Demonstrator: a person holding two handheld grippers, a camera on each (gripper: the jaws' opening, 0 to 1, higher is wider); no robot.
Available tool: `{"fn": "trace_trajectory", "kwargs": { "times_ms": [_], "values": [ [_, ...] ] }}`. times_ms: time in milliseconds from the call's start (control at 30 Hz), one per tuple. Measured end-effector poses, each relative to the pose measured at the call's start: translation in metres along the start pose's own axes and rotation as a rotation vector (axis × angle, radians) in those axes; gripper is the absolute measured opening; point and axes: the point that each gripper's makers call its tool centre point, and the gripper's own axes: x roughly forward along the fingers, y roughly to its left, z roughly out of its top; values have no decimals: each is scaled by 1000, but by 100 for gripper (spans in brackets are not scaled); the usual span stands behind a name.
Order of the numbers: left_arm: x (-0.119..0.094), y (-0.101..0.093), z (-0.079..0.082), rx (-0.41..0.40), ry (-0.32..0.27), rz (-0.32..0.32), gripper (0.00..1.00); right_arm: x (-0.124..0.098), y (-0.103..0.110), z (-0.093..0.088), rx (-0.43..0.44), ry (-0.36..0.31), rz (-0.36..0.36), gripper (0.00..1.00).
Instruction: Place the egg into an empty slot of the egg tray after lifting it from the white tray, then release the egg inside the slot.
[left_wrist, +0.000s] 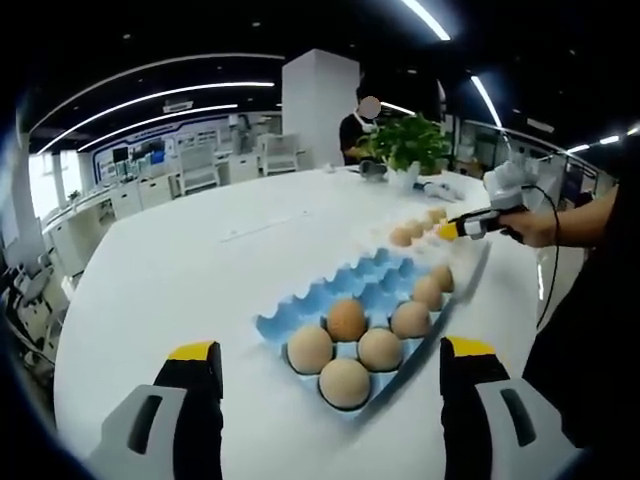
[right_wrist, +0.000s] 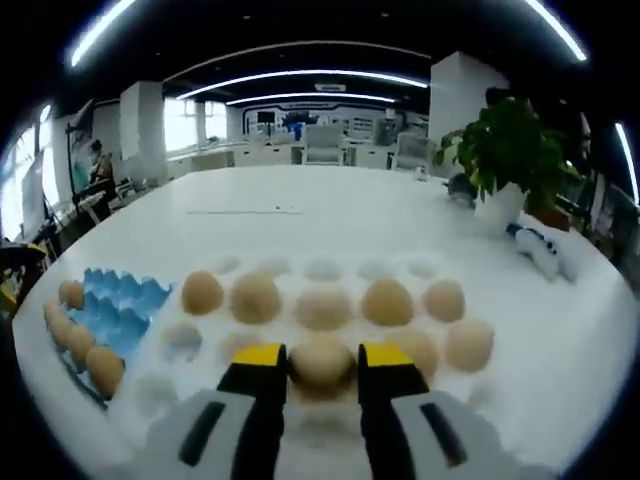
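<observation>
A broad white desk (right_wrist: 330, 215) carries everything, with a potted plant (right_wrist: 508, 150) near its far edge. In the right gripper view, the white tray (right_wrist: 325, 270) lies across the middle of the desk, its nearer rows holding tan eggs and its far row of cups bare. To the left of it lies the blue egg tray (right_wrist: 118, 305), with a line of eggs along its near side and open slots behind them.

In the left gripper view the blue egg tray (left_wrist: 345, 300) sits just ahead, seven eggs clustered at its near end and along its right side, the far slots bare; the white tray (left_wrist: 400, 232) lies beyond it.

The right tool (right_wrist: 321, 372) has its yellow-tipped jaws set to either side of one egg (right_wrist: 321, 362) in the nearest row of the white tray, closed in against its flanks; the egg sits in its cup directly between the tips. The right tool (left_wrist: 452, 229) also shows in the left gripper view, held by a hand (left_wrist: 530, 226) over the white tray.

The left tool (left_wrist: 330, 352) hangs spread wide above the desk, nothing between its jaws.
</observation>
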Motion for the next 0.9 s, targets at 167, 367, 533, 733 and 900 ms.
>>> {"fn": "trace_trajectory", "kwargs": {
  "times_ms": [167, 367, 533, 733, 900],
  "values": [
    [0, 2, -1, -4, -1, 5, 90, 0, 1, 1, -21, -3, 3, 27],
    [2, -1, 1, -1, -4, -5, 89, -4, 1, 6, 37, 1, 16, 25],
    [3, 0, 1, -3, -8, -6, 89, -12, 10, 15, 33, -18, 26, 25],
    [3, -1, -2, -5, -7, -12, 89, -16, 14, 18, 43, -24, 39, 25],
    [3, 0, -3, -7, -2, -12, 88, -20, 23, 24, 45, -35, 60, 25]
  ]
}}
